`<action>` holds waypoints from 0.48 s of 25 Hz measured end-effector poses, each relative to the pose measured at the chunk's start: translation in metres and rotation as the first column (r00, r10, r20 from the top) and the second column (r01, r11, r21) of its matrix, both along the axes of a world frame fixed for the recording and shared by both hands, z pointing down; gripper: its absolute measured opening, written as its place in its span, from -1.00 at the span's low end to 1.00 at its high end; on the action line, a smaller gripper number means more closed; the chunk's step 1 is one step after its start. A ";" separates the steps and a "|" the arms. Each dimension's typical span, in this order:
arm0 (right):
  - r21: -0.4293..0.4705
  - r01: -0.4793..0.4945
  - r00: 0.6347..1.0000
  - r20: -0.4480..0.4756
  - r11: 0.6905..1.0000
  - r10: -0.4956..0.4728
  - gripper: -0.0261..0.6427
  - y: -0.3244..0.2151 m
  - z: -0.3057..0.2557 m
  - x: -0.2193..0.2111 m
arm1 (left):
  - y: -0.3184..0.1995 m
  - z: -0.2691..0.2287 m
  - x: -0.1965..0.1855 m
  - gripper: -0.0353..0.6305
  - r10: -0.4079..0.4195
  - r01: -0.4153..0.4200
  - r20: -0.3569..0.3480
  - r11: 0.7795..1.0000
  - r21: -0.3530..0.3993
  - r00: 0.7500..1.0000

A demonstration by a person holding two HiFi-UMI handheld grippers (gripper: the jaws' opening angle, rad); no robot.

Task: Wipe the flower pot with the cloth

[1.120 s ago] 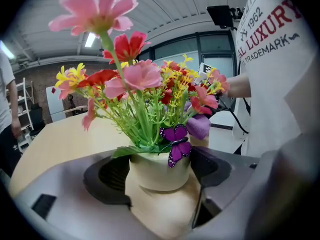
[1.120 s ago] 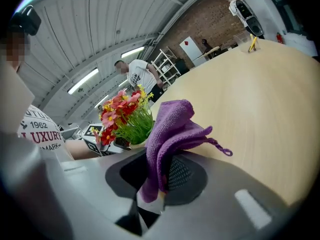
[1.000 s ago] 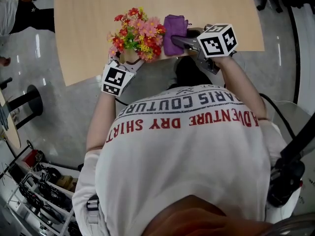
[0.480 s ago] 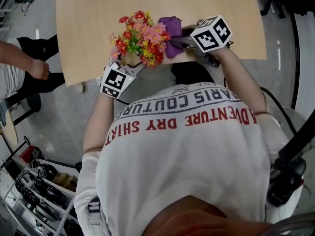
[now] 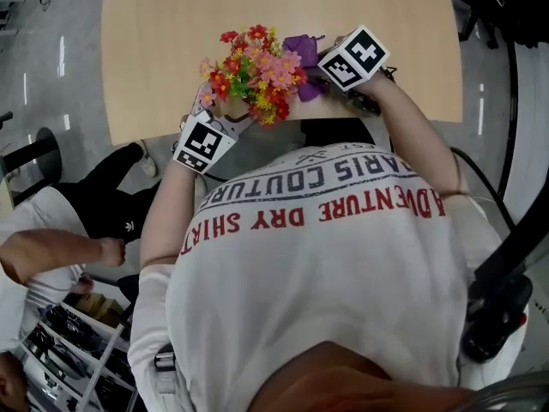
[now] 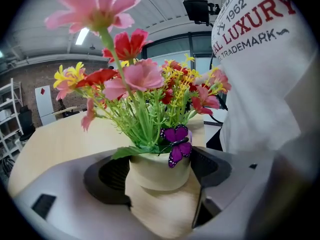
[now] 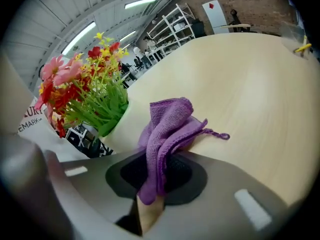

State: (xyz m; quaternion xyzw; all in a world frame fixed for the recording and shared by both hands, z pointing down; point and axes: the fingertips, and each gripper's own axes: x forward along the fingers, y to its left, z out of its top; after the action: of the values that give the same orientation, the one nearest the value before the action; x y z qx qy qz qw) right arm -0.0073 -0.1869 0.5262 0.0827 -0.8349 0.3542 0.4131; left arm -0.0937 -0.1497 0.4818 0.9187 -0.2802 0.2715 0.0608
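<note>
Pot [image 6: 159, 168] clamped by left gripper [image 6: 161, 178], cloth [image 7: 167, 126] pinched by right gripper [image 7: 157, 173], butterfly [image 6: 176, 144] only in left gripper view

Elbows bent, left forearm [image 5: 167, 217] and right forearm [image 5: 422, 148] bare, both reaching forward. Jaws of left gripper [image 6: 160, 184] set apart, pads pressed on either side of flower pot [image 6: 159, 168] (pot upright between them). Jaws of right gripper [image 7: 156, 176] nearly together, pinching cloth [image 7: 167, 126]; loose fold stands beyond tips. Right gripper tilted downward, marker cube [image 5: 353, 57] on top.
</note>
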 end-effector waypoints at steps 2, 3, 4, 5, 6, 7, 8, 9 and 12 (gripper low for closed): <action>-0.015 0.000 1.000 -0.009 1.000 0.000 -0.77 0.001 0.004 0.000 | 0.001 0.002 0.000 0.27 0.005 -0.005 0.000 1.000 0.001 1.000; -0.022 -0.003 1.000 -0.010 1.000 0.003 -0.77 0.001 0.005 0.000 | 0.001 0.002 0.000 0.27 0.008 -0.008 0.001 1.000 0.002 1.000; -0.030 -0.008 1.000 -0.007 1.000 0.008 -0.77 0.001 0.005 0.000 | 0.001 0.003 0.000 0.27 0.011 -0.011 0.005 1.000 0.003 1.000; -0.039 -0.017 1.000 0.000 0.999 0.017 -0.77 0.000 0.005 0.000 | 0.001 0.002 0.000 0.27 0.013 -0.013 0.010 1.000 0.002 1.000; -0.047 -0.029 1.000 0.008 0.998 0.029 -0.77 0.000 0.004 0.000 | 0.000 0.002 0.000 0.27 0.012 -0.012 0.017 1.000 -0.001 1.000; -0.052 -0.043 0.999 0.020 0.998 0.044 -0.76 -0.002 0.003 0.001 | -0.001 0.002 0.001 0.27 0.005 -0.005 0.023 1.000 -0.005 1.000; -0.052 -0.061 0.997 0.033 0.997 0.063 -0.76 -0.003 0.000 0.002 | -0.002 0.001 0.001 0.27 -0.006 0.006 0.028 1.000 -0.009 1.000; -0.047 -0.085 0.995 0.049 0.995 0.087 -0.76 -0.005 -0.002 0.004 | -0.003 -0.001 0.001 0.27 -0.022 0.023 0.031 1.000 -0.009 0.999; -0.013 -0.176 0.979 0.100 0.984 0.177 -0.76 -0.007 -0.008 0.011 | -0.004 -0.002 -0.004 0.32 -0.102 0.102 0.023 0.995 -0.005 0.995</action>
State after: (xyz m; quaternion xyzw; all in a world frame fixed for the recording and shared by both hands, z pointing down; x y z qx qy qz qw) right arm 0.0041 -0.1941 0.5178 0.1377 -0.8433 0.3948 0.3377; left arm -0.0978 -0.1534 0.4800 0.8999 -0.3266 0.2791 0.0743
